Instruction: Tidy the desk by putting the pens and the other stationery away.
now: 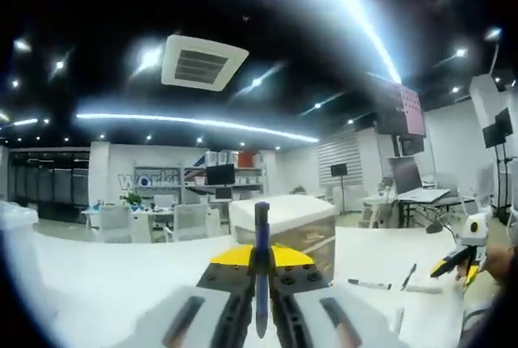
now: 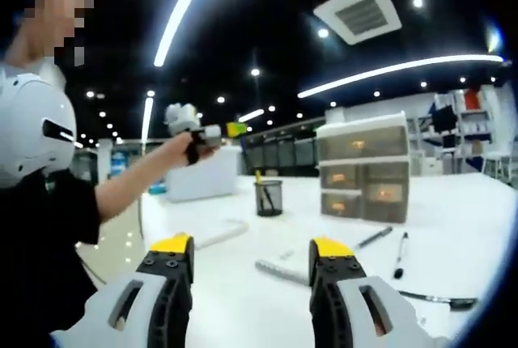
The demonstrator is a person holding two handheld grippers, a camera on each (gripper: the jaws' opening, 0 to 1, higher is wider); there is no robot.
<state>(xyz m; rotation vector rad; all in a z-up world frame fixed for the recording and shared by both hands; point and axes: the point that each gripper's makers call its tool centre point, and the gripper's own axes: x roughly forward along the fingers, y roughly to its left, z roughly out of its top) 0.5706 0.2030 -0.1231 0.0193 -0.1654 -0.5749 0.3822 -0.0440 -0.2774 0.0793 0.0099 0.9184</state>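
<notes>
The blue pen (image 1: 261,271) stands upright between the jaws of the left gripper (image 1: 261,283), which is clamped on it and lifted well above the white desk (image 1: 105,283), with the drawer unit (image 1: 285,231) just beyond its tip. From the right gripper view, that same left gripper (image 2: 202,133) is held up at the end of the person's outstretched arm (image 2: 133,182), well clear of the black mesh pen cup (image 2: 268,197), which already has a pen or two in it. My guess is the cup is where the pen is headed. To do it cleanly, bring the pen over the cup's mouth, keep it near vertical, lower the tip inside the rim, and only then let go, so it does not bounce out or tip the cup. The right gripper (image 2: 251,283) hangs low over the desk with its jaws wide apart and nothing between them. Ahead of it lie a black pen (image 2: 399,255), another pen (image 2: 375,237) near the drawers, and a pale ruler-like strip (image 2: 279,271), all waiting to be put away.
</notes>
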